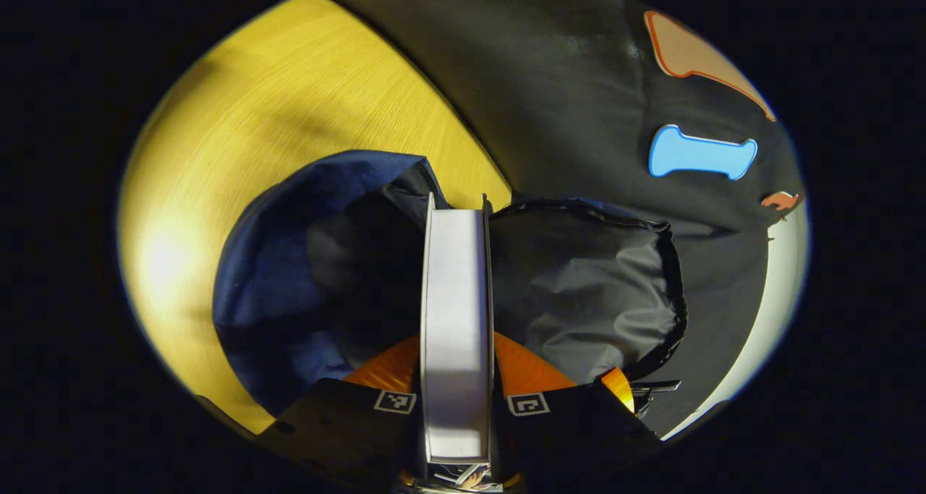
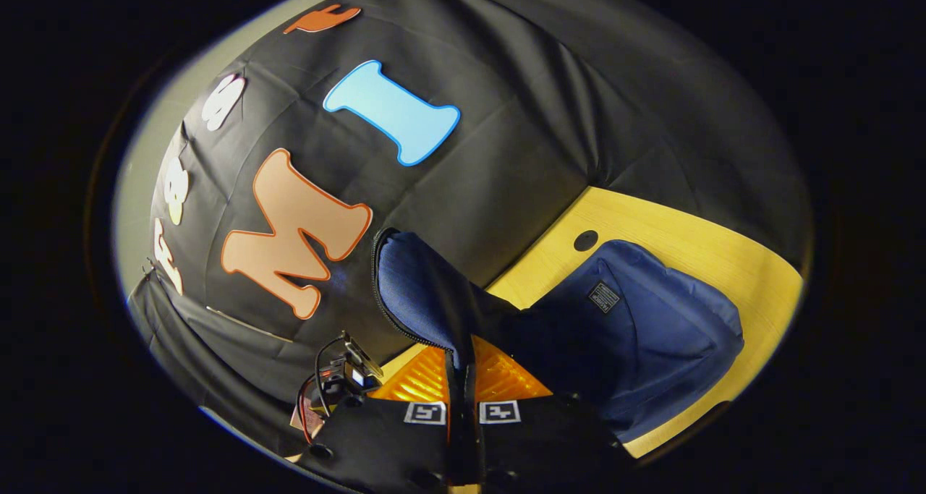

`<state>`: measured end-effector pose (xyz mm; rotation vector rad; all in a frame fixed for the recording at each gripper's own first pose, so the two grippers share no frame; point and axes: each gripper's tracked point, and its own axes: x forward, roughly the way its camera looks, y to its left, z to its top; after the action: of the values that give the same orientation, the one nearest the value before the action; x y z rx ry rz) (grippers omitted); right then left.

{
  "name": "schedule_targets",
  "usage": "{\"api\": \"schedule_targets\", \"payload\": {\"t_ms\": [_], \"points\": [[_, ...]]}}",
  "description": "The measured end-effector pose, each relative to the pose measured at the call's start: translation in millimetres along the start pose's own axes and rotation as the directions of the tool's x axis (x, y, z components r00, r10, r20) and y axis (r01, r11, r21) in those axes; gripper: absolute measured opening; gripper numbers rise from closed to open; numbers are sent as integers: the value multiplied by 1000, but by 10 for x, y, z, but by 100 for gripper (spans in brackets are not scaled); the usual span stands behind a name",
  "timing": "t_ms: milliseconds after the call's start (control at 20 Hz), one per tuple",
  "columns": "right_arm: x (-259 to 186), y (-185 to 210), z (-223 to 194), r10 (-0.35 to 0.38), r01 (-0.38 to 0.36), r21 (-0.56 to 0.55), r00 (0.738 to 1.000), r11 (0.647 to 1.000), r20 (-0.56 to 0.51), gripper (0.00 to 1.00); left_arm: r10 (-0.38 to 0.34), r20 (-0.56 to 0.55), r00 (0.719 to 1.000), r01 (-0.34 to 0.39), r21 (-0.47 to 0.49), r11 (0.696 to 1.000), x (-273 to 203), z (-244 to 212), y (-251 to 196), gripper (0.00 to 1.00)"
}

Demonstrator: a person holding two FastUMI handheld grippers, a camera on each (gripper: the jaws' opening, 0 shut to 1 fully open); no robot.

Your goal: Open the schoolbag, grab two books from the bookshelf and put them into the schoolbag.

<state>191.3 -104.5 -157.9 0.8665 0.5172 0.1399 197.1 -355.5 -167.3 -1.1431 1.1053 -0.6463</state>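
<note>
Tongs, left (image 1: 457, 407): clamped on a book (image 1: 456, 320), one finger on each cover, page edges facing the camera.
Tongs, right (image 2: 461, 407): pinched on the bag's flap (image 2: 416, 284), both fingers pressing the zipped edge and holding it up and back.
Bag (image 2: 651, 320): blue, lying on the yellow worktop (image 1: 289, 103) near the booth's black wall; its mouth gapes, dark lining (image 1: 579, 284) on show.
Book position: upright, hanging directly over the open mouth, between the blue outer cloth and the lining; whether its far end is already inside I cannot tell.
Step in hand: likely lowering this book into the bag.
How to do it well: keep the book square to the slot and sink it straight, so its corners miss the zip; keep the flap held high and taut until the book is well down; let go only once the book rests inside.
Left pose: pointing steeply down into the bag.
Right pose: low beside the bag, aimed across it toward the wall.
</note>
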Motion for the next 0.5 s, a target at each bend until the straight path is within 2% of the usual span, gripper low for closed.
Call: {"api": "schedule_targets", "payload": {"t_ms": [100, 300, 500], "points": [[-4, 19, 7, 6, -6, 3, 1000, 1000, 2, 3, -10, 4, 1000, 10, -9, 1000, 85, -35, -3, 29], [-16, 29, 23, 14, -14, 3, 1000, 1000, 2, 3, -33, 7, 999, 33, -38, 999, 240, -114, -14, 33], [-19, 15, 44, 17, -17, 5, 1000, 1000, 1, 3, -53, 15, 998, 53, -52, 997, 357, -191, 5, 30]]}}
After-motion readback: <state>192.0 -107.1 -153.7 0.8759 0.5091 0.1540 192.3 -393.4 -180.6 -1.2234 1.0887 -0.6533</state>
